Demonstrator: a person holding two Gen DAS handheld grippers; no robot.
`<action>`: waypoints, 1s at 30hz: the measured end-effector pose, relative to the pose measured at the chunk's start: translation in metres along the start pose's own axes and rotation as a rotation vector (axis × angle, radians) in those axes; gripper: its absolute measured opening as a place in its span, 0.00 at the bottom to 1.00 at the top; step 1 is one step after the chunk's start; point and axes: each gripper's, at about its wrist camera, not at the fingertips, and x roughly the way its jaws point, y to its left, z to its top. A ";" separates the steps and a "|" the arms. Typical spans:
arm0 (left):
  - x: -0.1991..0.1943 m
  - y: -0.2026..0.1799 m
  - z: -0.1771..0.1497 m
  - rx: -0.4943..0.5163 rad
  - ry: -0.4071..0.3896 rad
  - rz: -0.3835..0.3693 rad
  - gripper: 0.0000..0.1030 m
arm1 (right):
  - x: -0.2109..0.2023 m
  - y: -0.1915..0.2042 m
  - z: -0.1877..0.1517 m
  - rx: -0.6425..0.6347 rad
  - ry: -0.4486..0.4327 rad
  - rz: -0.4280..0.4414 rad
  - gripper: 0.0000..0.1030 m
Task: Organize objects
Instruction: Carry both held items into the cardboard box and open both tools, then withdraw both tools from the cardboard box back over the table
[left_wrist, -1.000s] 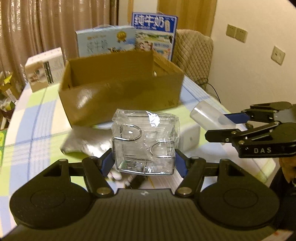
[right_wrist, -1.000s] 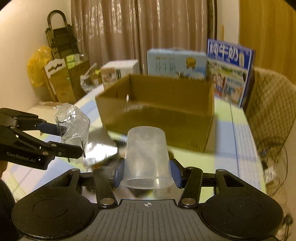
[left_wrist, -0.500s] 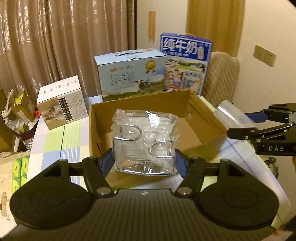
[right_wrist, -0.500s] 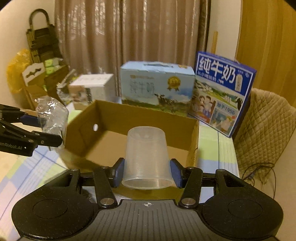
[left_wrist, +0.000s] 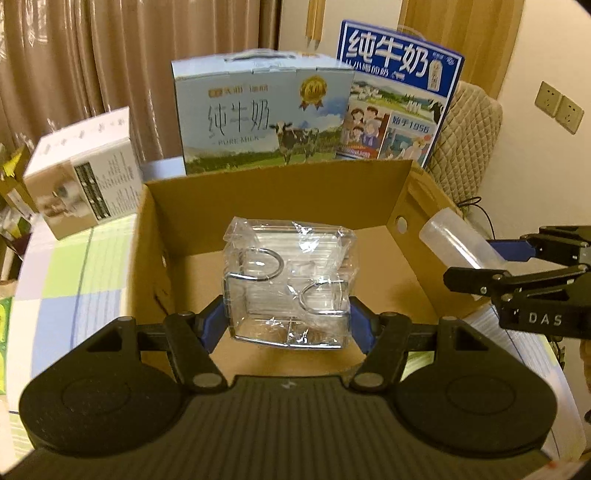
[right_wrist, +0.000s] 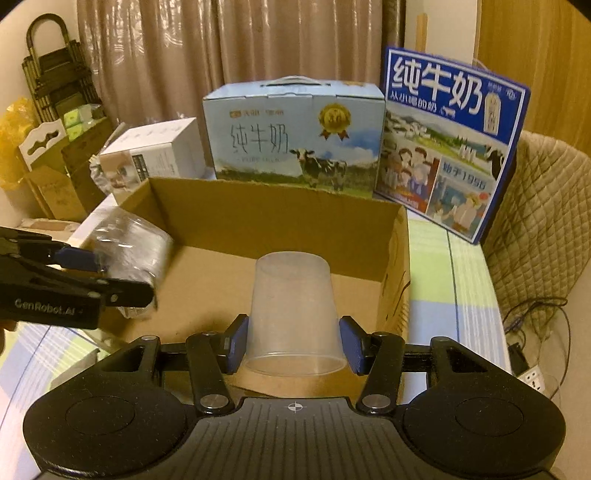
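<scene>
We take the open brown cardboard box (left_wrist: 280, 236) as our landmark. Our left gripper (left_wrist: 289, 320) is clenched on the clear plastic-wrapped packet with wire loops (left_wrist: 290, 282), held above the box's near-left interior. Our right gripper (right_wrist: 293, 341) grips the translucent plastic cup (right_wrist: 293, 314), upturned, over the box's near-right side. We judge both are carried above the opening so they can be lowered inside. Behind the box stand the pale-blue milk carton (left_wrist: 262, 114) and dark-blue milk carton (left_wrist: 399, 96).
</scene>
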 end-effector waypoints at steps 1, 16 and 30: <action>0.005 0.000 0.001 -0.010 0.006 -0.005 0.64 | 0.002 -0.002 0.000 0.007 0.002 0.002 0.48; -0.023 0.008 -0.007 -0.070 -0.082 0.017 0.75 | -0.012 -0.008 0.008 0.130 -0.138 0.015 0.71; -0.111 0.007 -0.067 -0.120 -0.148 0.042 0.85 | -0.131 0.027 -0.063 0.118 -0.201 0.075 0.72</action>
